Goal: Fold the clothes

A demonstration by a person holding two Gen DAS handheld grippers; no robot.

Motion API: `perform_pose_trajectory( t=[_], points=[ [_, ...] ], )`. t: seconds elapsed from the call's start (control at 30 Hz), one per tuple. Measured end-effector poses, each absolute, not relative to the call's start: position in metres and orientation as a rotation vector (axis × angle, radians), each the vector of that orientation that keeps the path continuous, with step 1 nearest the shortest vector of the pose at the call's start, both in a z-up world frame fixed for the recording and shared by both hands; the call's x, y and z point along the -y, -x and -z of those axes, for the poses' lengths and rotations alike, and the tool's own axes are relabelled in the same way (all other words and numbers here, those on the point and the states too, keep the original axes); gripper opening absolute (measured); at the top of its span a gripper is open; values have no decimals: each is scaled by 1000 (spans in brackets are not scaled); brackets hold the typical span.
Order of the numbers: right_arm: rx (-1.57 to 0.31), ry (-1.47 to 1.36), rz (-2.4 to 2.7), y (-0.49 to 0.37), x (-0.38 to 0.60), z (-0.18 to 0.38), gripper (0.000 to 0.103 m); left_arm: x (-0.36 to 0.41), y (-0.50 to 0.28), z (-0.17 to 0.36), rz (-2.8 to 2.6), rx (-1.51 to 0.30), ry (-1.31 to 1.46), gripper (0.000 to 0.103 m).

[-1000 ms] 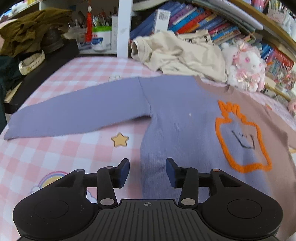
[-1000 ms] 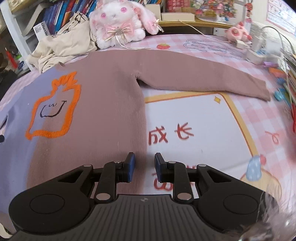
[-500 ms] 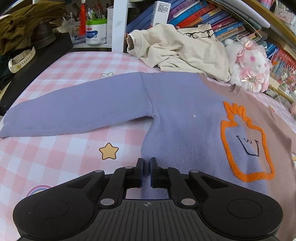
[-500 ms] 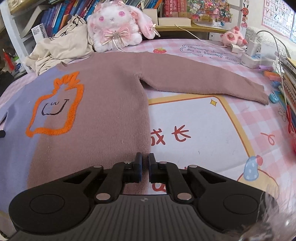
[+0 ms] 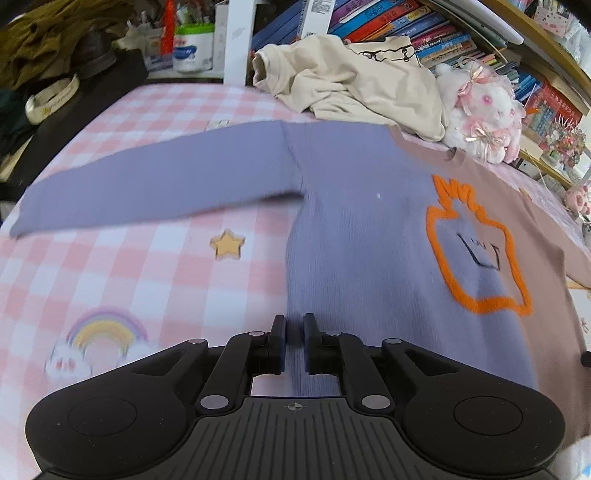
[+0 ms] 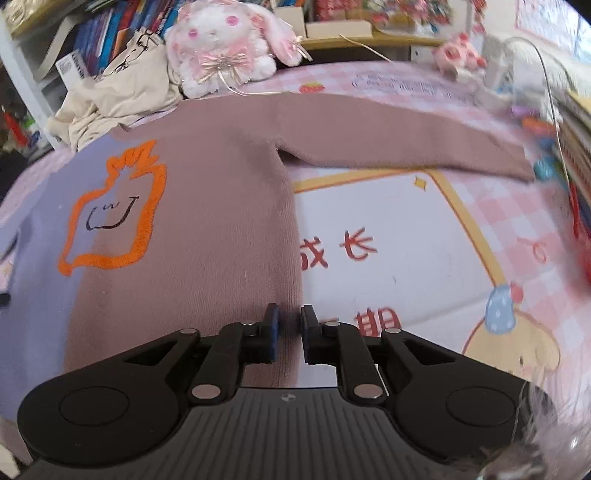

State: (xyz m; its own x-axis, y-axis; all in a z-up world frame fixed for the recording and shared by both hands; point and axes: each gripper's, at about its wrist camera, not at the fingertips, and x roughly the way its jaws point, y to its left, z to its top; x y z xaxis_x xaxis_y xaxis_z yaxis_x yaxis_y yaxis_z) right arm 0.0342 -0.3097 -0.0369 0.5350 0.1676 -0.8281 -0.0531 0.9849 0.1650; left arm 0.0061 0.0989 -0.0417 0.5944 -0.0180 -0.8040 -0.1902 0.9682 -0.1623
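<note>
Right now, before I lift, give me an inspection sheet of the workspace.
Surface: pink checked sheet with cartoon prints.
Job's things: two-tone sweater spread flat, sleeves out; beige garment heaped behind it.
Clutter: plush rabbit by the collar.
Grippers: left tool and right tool each at a bottom hem corner, fabric between the jaws, jaws opening slightly.
Cables: white lead at far right.
Surroundings: bookshelves behind.

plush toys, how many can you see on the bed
2: a white bunny plush behind the sweater's neckline, and a small pink plush further right. Others may be hidden.
</note>
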Motion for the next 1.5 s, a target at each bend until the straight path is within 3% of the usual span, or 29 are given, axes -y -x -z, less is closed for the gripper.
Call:
perform_pose_trajectory(
  t=[0.1, 0.4, 0.6, 1.33, 1.47, 1.5],
  points=[
    [-1019, -107, -149, -23, 310, 36, 26, -93, 10, 41, -150, -937, 267, 13],
    [-1031, -71, -159, -5, 309, 35, 27, -72, 34, 39, -162, -945, 234, 14],
    [-1032, -22, -210, 2, 300, 35, 12, -72, 37, 38, -126, -949, 196, 8],
    [-1019, -14, -213, 4, 302, 36, 13, -68, 40, 36, -127, -947, 185, 7],
    [-1021, -45, -197, 4, 304, 36, 15, -68, 42, 35, -143, -941, 181, 14],
    [-1018, -55, -186, 5, 305, 35, 20, -68, 43, 34, -144, -939, 176, 18]
  ],
)
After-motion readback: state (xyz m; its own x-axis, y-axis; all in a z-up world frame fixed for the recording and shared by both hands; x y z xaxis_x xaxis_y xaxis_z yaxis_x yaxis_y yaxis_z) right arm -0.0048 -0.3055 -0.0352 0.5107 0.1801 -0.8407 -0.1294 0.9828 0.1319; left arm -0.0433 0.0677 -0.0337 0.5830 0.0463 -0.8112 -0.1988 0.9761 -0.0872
